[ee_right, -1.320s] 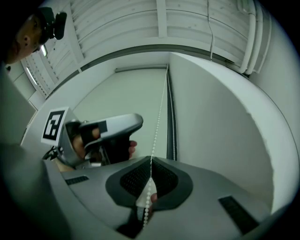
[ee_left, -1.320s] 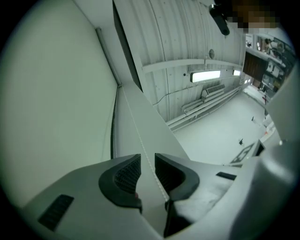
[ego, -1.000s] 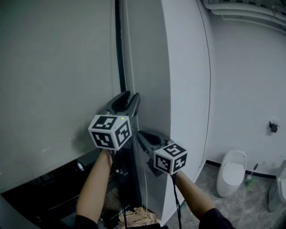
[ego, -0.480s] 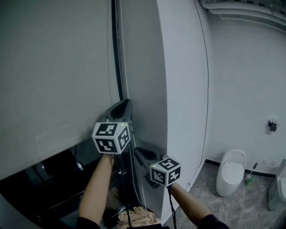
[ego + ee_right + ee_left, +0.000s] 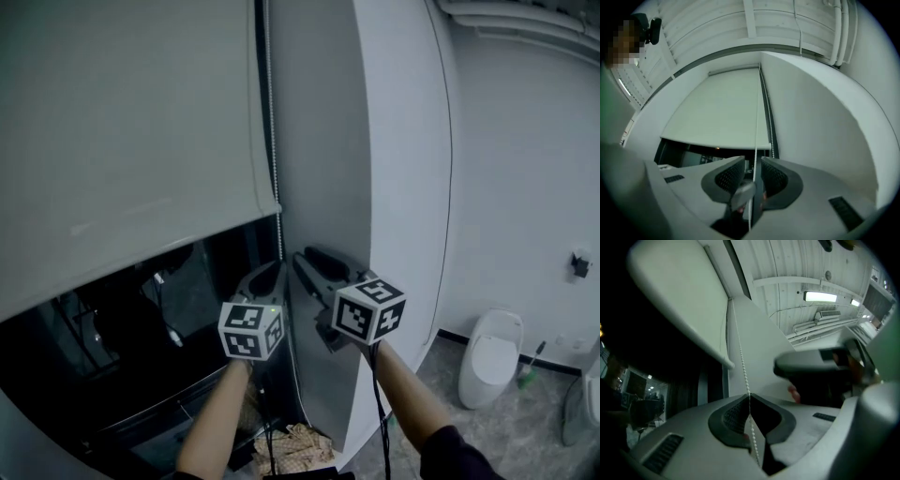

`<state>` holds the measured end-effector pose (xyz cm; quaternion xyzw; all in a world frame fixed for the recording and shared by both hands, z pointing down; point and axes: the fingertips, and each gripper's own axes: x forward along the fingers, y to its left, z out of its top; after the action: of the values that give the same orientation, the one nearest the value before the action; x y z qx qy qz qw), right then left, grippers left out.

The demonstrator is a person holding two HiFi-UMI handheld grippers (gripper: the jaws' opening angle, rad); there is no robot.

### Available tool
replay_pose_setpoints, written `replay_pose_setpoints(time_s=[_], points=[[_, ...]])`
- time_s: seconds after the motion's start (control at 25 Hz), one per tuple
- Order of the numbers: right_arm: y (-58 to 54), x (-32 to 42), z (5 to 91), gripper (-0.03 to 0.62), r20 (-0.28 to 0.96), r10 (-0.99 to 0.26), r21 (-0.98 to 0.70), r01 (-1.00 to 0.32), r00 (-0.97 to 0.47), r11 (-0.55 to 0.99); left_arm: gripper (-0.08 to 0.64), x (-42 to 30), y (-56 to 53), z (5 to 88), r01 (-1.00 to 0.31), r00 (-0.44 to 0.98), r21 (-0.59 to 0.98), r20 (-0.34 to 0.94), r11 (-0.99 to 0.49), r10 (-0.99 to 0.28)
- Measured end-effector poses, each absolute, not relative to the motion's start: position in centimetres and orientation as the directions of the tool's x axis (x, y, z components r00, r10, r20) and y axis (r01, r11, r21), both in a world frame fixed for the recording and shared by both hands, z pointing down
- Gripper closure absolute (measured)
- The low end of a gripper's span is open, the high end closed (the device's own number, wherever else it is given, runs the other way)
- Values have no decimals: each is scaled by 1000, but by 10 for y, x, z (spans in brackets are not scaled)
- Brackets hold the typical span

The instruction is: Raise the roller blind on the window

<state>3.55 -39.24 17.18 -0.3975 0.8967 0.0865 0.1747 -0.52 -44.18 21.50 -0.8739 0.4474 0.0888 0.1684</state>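
Our left gripper is clamped on the chain. Our right gripper has just been opening, and its jaws stand apart with the chain between them. The blind hangs partly raised over the dark window.

the roller blind covers the upper part of the window, and its bottom bar slants above the dark glass. the bead chain hangs along the blind's right edge. the left gripper is at the chain. the right gripper is just beside it; its jaws have just been opening, but whether the chain passes between them cannot be told. a toilet stands at the far right.
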Motion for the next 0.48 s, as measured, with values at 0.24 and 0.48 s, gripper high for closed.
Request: replay_pose_setpoints(time_s=[0.24, 0.48], points=[[-409, 13, 112, 503, -385, -692, 64, -765, -611, 640, 543, -8, -439, 269, -804, 595, -174, -235, -569, -768], [-427, 1, 110, 503, -359, -729, 53, -792, -583, 608, 543, -10, -431, 289, -790, 612, -174, -211, -587, -762]])
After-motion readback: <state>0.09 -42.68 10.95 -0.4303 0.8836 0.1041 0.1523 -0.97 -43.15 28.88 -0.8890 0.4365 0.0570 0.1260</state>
